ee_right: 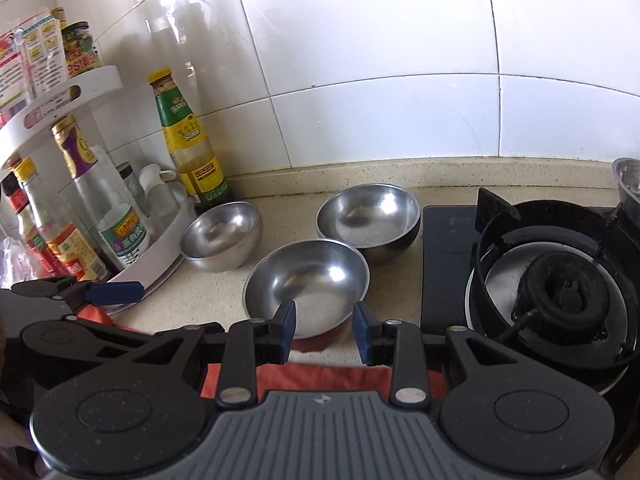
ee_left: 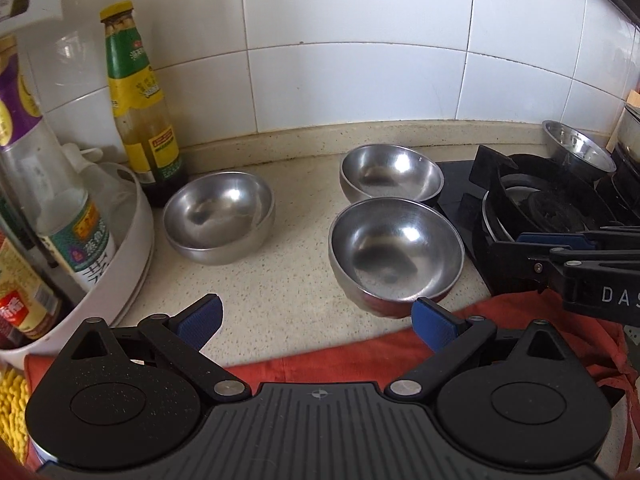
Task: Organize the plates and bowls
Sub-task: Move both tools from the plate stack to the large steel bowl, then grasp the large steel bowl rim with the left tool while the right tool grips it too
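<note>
We're seeing black plastic on the left gripper [ee_left: 316, 322]: blue rubber pads, silver pivot screws, ribbed grey base. The right gripper [ee_right: 324, 330] matches; white lettering, possibly "DAS", marks its side.

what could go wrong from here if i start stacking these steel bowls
1. The nearest bowl sits at the counter's front edge, right before the right gripper; a glancing push on its smooth rounded wall could slide it off or into the other bowls.
2. The left bowl stands close to the sauce bottle and white rack; a wide swing might topple the bottle.
3. The back bowl overlaps the stove's edge, so it may rock when touched.
</note>
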Demonstrator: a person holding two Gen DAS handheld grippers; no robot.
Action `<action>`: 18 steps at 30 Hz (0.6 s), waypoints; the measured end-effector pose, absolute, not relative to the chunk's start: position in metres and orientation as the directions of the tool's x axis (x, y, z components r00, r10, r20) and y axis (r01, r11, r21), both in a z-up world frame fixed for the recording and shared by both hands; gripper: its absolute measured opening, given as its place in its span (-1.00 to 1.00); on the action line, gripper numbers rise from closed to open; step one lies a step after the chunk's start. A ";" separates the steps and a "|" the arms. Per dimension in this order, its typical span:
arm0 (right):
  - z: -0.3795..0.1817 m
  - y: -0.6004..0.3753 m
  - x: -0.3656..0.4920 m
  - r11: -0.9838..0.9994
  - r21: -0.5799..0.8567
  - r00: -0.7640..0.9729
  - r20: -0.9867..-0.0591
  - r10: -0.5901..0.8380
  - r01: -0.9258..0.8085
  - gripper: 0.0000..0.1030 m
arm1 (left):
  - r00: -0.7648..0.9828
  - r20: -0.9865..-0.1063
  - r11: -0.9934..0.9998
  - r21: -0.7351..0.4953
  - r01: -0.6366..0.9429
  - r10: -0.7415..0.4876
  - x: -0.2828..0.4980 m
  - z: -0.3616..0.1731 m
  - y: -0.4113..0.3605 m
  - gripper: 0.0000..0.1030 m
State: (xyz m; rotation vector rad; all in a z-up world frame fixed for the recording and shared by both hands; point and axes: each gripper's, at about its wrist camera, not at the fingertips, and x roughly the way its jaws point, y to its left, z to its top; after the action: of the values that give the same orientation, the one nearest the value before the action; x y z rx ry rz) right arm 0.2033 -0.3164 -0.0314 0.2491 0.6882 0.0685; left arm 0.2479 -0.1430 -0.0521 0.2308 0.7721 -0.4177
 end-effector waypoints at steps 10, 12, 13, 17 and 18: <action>-0.040 -0.322 0.231 0.955 0.287 0.752 -0.645 0.135 0.075 -0.40 | 0.626 -0.717 0.873 0.051 0.486 -0.307 0.270 -0.058 -0.148 0.98; -0.042 -0.320 0.236 0.954 0.288 0.748 -0.650 0.135 0.077 -0.40 | 0.623 -0.719 0.870 0.050 0.490 -0.309 0.274 -0.060 -0.149 0.98; -0.043 -0.319 0.238 0.954 0.288 0.746 -0.651 0.136 0.078 -0.40 | 0.620 -0.721 0.869 0.048 0.493 -0.312 0.277 -0.061 -0.149 0.98; -0.046 -0.317 0.247 0.954 0.287 0.740 -0.659 0.135 0.081 -0.40 | 0.614 -0.722 0.862 0.047 0.505 -0.320 0.285 -0.065 -0.151 0.98; -0.047 -0.317 0.249 0.955 0.286 0.737 -0.662 0.136 0.082 -0.40 | 0.613 -0.723 0.860 0.049 0.507 -0.320 0.287 -0.066 -0.152 0.98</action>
State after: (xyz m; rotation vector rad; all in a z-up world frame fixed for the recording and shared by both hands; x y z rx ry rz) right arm 0.2493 -0.3166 -0.0468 0.3082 0.7446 0.0302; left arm 0.2867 -0.1516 -0.0659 0.2604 0.7761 -0.4834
